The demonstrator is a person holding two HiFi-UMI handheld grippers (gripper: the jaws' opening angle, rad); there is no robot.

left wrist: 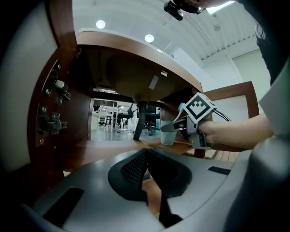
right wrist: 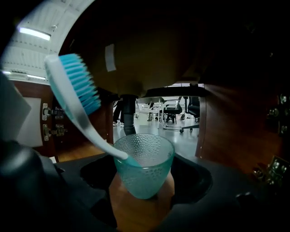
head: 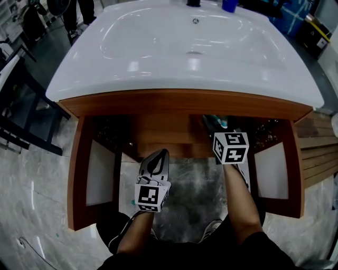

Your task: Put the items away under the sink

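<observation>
A teal dimpled cup with a white, blue-bristled toothbrush leaning in it stands on the wooden shelf inside the cabinet under the sink. My right gripper reaches into the cabinet, and its jaws hug the cup on both sides. From the left gripper view the cup shows under the right gripper's finger. My left gripper hangs in front of the open cabinet, shut and holding nothing.
Both cabinet doors stand open, left and right. The drain pipe comes down from the basin at the middle of the cabinet. Hinges are on the left wall. A blue item sits on the counter's back edge.
</observation>
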